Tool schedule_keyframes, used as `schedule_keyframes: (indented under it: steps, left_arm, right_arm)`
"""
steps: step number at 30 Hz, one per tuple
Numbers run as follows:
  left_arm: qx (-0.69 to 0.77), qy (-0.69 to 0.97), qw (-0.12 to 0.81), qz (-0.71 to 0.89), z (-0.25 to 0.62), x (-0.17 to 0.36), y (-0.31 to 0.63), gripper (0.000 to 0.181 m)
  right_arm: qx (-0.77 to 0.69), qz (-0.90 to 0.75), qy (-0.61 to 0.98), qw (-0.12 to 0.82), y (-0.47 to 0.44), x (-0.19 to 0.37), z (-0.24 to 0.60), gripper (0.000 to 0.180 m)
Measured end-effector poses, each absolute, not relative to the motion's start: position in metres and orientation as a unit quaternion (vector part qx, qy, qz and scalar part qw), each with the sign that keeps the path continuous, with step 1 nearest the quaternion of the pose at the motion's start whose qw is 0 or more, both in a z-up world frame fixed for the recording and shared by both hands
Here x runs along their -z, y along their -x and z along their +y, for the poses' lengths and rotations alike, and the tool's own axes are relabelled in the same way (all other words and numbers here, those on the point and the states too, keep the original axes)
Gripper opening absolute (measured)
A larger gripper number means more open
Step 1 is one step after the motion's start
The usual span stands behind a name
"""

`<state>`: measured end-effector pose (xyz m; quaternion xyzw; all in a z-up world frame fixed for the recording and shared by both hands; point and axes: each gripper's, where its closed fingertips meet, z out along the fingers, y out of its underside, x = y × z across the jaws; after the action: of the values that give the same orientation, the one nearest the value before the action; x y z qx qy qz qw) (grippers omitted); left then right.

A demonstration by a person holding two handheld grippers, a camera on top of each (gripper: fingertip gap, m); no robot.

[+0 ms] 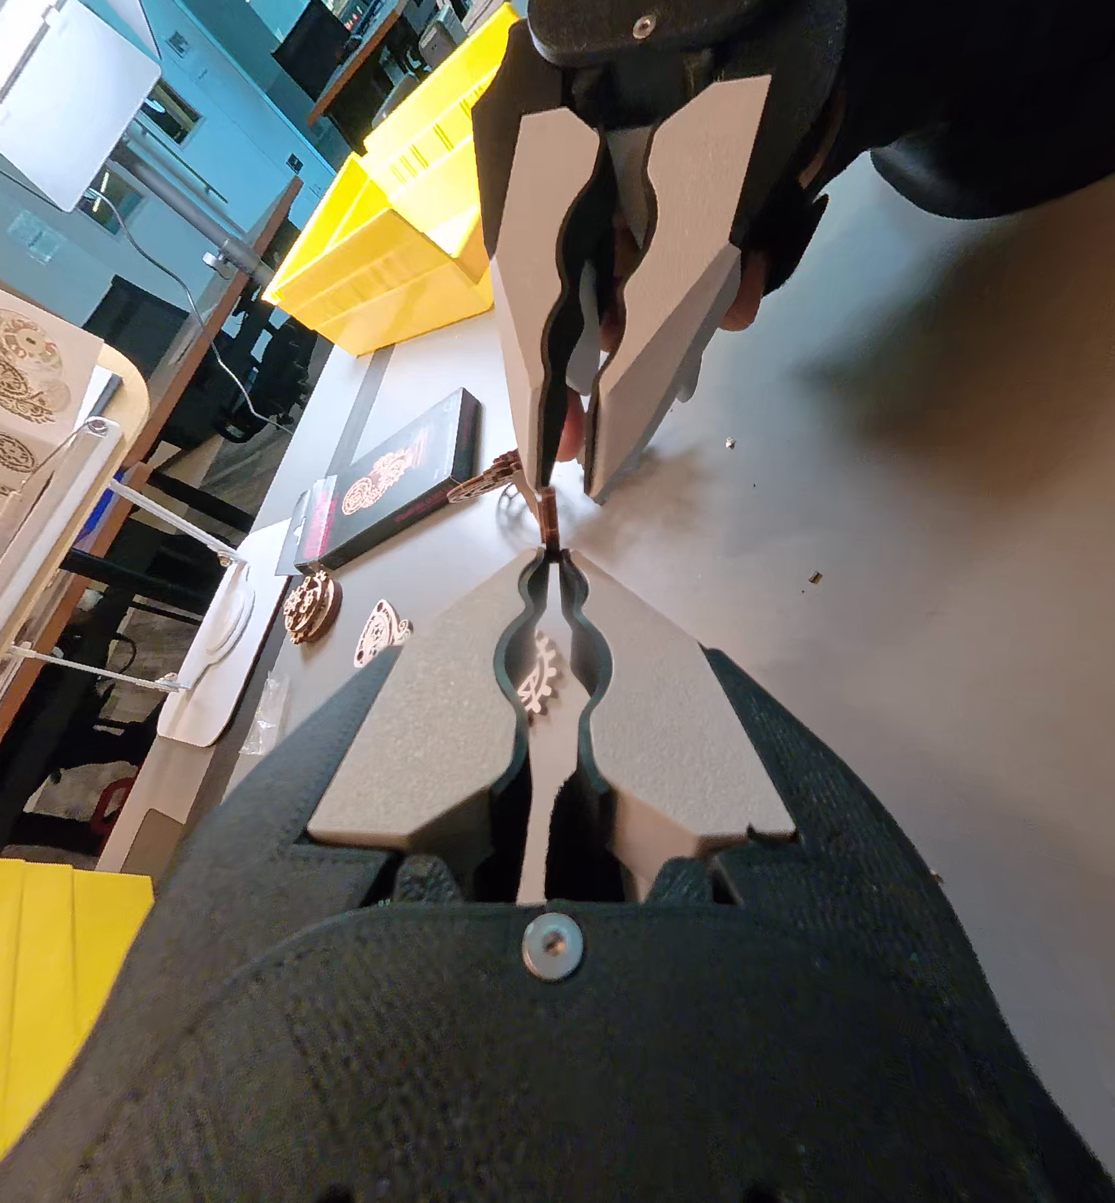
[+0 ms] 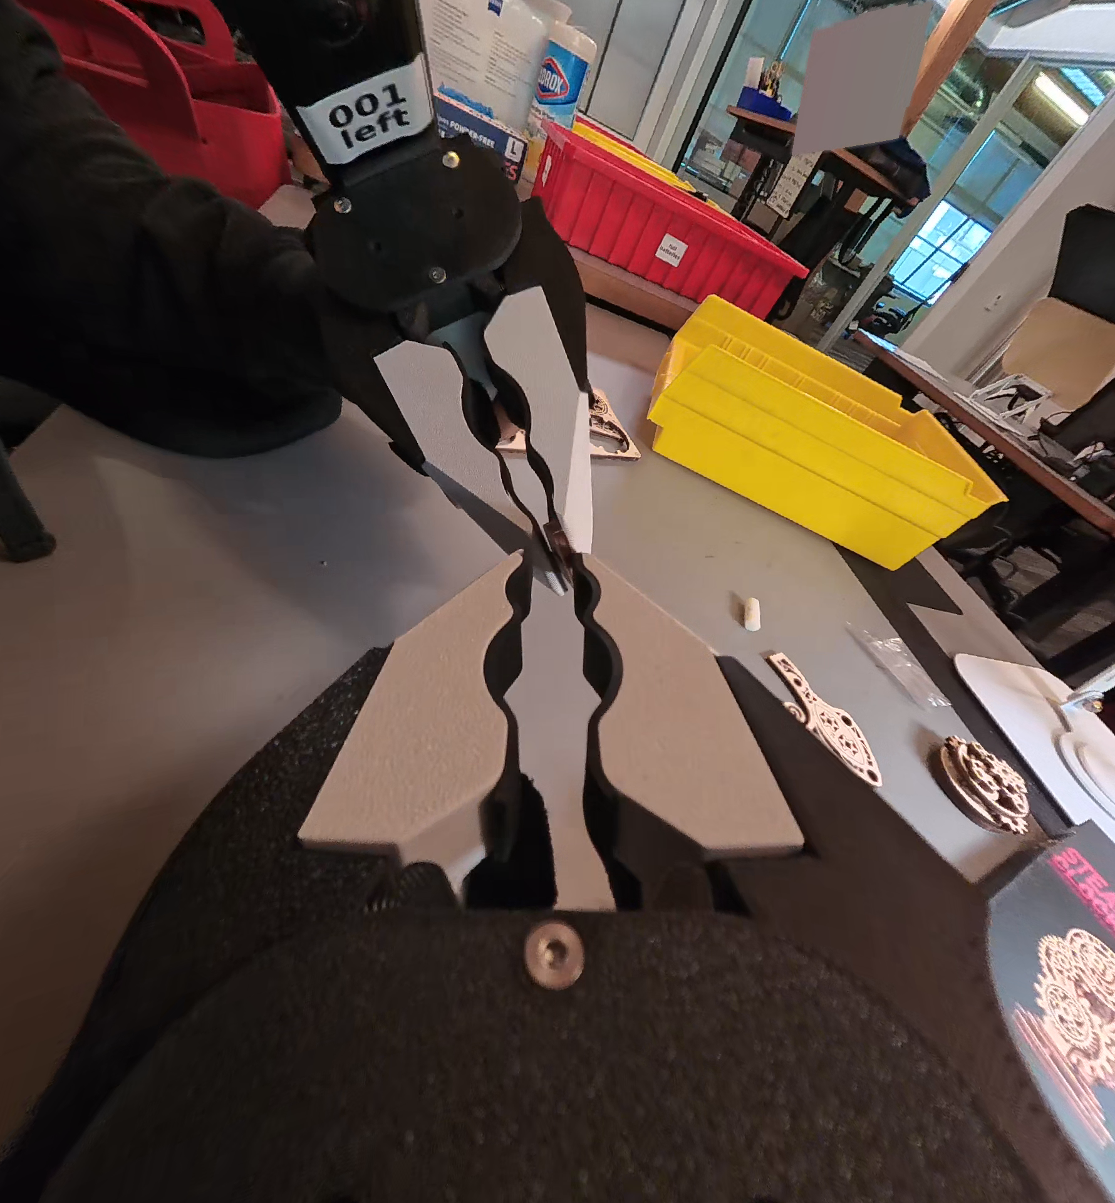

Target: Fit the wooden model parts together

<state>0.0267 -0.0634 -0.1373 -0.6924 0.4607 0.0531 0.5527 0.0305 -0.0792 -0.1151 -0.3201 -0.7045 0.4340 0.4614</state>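
Grey tabletop (image 2: 151, 651) carried everything: just above it the left gripper (image 1: 555, 553) and right gripper (image 2: 545, 565) met tip to tip, each clenched on the small wooden part (image 1: 548, 517) between them. Beside that part lay fretwork wooden pieces (image 2: 828, 722) and a black box (image 1: 399, 475); beyond it sat yellow bins (image 2: 802, 429), then office desks and glass walls.

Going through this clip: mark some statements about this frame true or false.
1. Both grippers meet tip to tip at a small wooden part. True.
2. The bin nearest the grippers is red. False: the yellow bin is nearest; the red bin sits farther back.
3. A round gear assembly lies on the table beside a dark box. True.
4. The left gripper is wide open and empty. False: it is shut on the part, as is the right gripper.
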Motion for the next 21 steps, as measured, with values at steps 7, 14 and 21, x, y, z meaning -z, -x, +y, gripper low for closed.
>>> schedule_keyframes:
  steps: [7, 14, 21]
  left_arm:
    - [-0.079, 0.696, 0.541, 0.465, -0.062, 0.142, -0.024, 0.001]
    - [-0.194, 0.663, 0.523, 0.5, -0.058, 0.145, -0.018, 0.001]
    - [-0.197, 0.651, 0.535, 0.501, -0.059, 0.142, -0.021, 0.002]
  right_arm:
    - [-0.441, -0.7, 0.357, 0.435, -0.027, 0.119, -0.077, 0.025]
    - [-0.551, -0.62, 0.5, 0.25, -0.02, 0.134, -0.078, 0.044]
    - [-0.572, -0.6, 0.507, 0.236, -0.019, 0.131, -0.077, 0.018]
